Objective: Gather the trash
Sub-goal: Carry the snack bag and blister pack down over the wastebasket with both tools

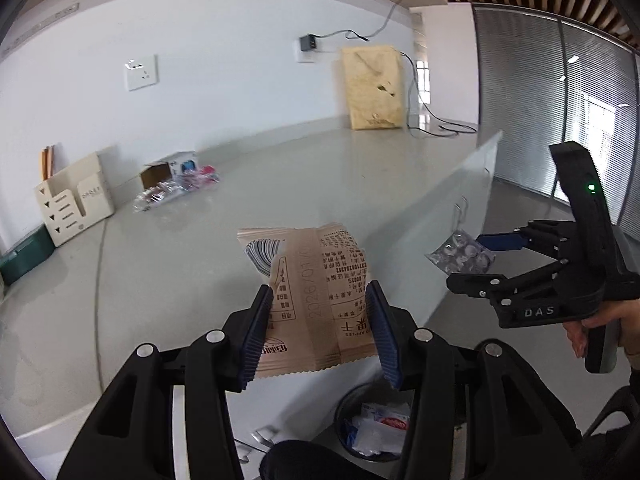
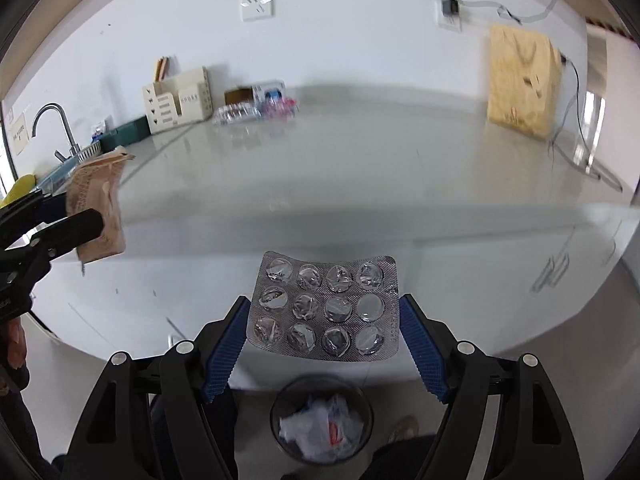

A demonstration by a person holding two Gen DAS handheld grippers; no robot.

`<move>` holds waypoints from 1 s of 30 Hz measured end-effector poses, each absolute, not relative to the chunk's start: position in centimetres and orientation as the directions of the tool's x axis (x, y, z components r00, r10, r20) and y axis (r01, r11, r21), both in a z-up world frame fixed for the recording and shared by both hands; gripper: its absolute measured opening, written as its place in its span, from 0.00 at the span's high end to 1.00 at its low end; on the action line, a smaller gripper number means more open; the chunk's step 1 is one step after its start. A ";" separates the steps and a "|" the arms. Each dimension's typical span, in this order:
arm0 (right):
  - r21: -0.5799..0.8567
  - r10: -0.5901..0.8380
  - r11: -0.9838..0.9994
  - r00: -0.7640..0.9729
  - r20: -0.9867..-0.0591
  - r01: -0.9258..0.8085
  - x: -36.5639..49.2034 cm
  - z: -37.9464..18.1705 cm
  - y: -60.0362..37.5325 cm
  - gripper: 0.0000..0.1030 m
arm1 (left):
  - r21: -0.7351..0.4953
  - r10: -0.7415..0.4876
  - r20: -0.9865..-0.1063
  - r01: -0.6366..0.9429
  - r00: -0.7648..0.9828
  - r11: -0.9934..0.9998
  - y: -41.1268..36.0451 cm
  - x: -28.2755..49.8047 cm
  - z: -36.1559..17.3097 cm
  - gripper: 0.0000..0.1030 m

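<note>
1 wrapper (image 1: 320, 296) — "2026/01", claw (image 1: 472, 264) — "DAS"

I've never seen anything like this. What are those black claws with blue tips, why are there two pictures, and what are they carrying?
The claws are hand-held grippers, one in each of a person's hands; no robot arm is here. Each carries a wide-angle camera looking along its own fingers, hence two pictures. The left gripper is shut on a brown snack wrapper. The right gripper is shut on an emptied pill sheet. Each view also catches the other gripper at its edge. Both pieces hang in the air in front of a pale counter, over a round bin on the floor that already holds crumpled rubbish. Far back on the counter are a cream organiser, a small open box, more wrappers and a yellow envelope against the wall.
</note>
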State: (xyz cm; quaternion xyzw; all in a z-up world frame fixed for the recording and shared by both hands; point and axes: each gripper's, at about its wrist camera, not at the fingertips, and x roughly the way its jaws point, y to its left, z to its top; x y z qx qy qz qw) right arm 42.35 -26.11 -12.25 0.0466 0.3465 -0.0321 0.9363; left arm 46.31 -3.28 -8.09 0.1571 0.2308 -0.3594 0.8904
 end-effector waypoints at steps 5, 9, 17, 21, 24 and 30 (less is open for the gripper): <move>0.080 -0.019 0.991 0.711 -0.703 0.105 40.5 -15.9 -27.6 0.26 | 0.112 -0.550 -0.616 0.754 0.563 0.647 -4.6 45.3 -11.2 0.53; 0.105 0.002 0.988 0.667 -0.745 0.115 40.6 -19.3 -28.6 0.26 | 0.078 -0.524 -0.696 0.778 0.490 0.624 -5.9 45.4 -15.2 0.53; 0.170 0.072 0.977 0.552 -0.831 0.128 43.8 -27.3 -30.1 0.25 | -0.043 -0.426 -0.851 0.768 0.308 0.639 -9.8 48.6 -26.8 0.53; 0.201 0.119 0.972 0.481 -0.869 0.122 45.9 -31.8 -30.5 0.25 | -0.052 -0.357 -0.906 0.776 0.228 0.629 -11.8 49.7 -32.9 0.53; 0.222 0.151 0.966 0.407 -0.901 0.135 47.6 -36.0 -31.2 0.25 | -0.153 -0.352 -0.931 0.766 0.101 0.625 -13.1 51.2 -37.6 0.53; 0.262 0.212 0.954 0.294 -0.932 0.143 50.5 -42.8 -32.3 0.25 | -0.222 -0.272 -0.961 0.713 -0.045 0.665 -14.2 54.1 -45.9 0.54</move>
